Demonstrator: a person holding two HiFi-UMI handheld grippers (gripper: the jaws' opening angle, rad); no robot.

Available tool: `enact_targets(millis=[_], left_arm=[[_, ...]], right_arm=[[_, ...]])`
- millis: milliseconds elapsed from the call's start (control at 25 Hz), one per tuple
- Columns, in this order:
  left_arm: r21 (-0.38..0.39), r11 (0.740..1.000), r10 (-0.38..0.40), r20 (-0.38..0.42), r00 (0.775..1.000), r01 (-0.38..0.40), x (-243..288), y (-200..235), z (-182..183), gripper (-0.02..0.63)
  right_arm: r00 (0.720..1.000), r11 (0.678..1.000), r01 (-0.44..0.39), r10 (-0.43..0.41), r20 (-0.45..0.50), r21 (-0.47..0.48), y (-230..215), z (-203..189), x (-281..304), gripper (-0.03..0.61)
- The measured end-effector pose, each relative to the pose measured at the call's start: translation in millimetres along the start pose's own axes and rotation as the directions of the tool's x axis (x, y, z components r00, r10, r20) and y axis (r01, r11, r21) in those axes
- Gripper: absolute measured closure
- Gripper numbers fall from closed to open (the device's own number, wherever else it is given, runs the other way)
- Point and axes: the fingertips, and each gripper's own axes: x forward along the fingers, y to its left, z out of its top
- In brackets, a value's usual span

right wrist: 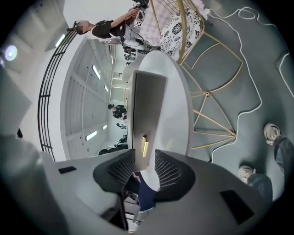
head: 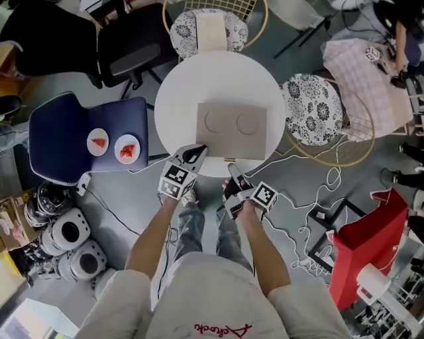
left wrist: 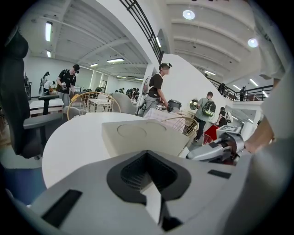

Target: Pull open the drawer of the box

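White round table point(head: 173, 99) bore the box point(head: 232, 126), drawer shut, pull point(right wrist: 144, 146) facing me: my left gripper point(head: 195, 153), fingers together, lay at its near corner; my right gripper point(head: 232, 171), fingers apart and empty, stood short of the pull, which I judged they must next straddle and pinch.

Open robotics lab hall, set up for recording hands-on tasks.

A high white ceiling with round lights point(left wrist: 189, 14) and a black railing point(left wrist: 140, 18) runs overhead; people point(left wrist: 156, 89) with backpacks and gear stand about. On the grey floor point(head: 371, 165) white cables point(head: 333, 177) trail among a round white tabletop point(head: 179, 93), wire-frame chairs point(head: 311, 109) with patterned cushions, a black office chair point(head: 129, 46), a red cabinet point(head: 368, 238) and a heap of white round devices point(head: 69, 232). A chequered cloth point(head: 358, 79) lies spread at the far edge, a marker cube point(head: 372, 53) on it. The person holds a left claw point(head: 197, 153) and a right claw point(head: 233, 171), each carrying a cube of square markers.
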Motion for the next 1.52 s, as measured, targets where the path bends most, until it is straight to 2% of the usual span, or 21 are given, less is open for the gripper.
enact_targets(millis=[160, 320, 360, 400, 880, 1520], left_arm=[[0.001, 1.0, -0.001, -0.001, 1.0, 0.001, 0, 0, -1, 0.603], [0.002, 1.0, -0.003, -0.005, 1.0, 0.003, -1, -1, -1, 0.603], [0.002, 1.0, -0.003, -0.003, 1.0, 0.003, 0, 0, -1, 0.603], [0.002, 1.0, -0.004, -0.002, 1.0, 0.004, 0, 0, 0, 0.603], [-0.005, 1.0, -0.001, 0.007, 1.0, 0.001, -3, 0, 0, 0.603], [0.0, 1.0, 0.013, 0.006, 1.0, -0.013, -1, 2, 0, 0.603]], right_arm=[[1.0, 1.0, -0.011, 0.011, 0.018, 0.013, 0, 7, 9, 0.435], [0.999, 1.0, -0.027, 0.027, 0.028, -0.005, 3, 11, 13, 0.468], [0.999, 1.0, -0.021, 0.021, 0.033, -0.002, 1, 12, 13, 0.526], [0.999, 1.0, -0.018, 0.018, 0.038, 0.001, 0, 12, 13, 0.537], [0.998, 0.999, -0.032, 0.031, 0.046, 0.024, -2, 3, 4, 0.541], [0.999, 0.994, -0.029, 0.024, 0.049, 0.108, -28, -54, -61, 0.541]])
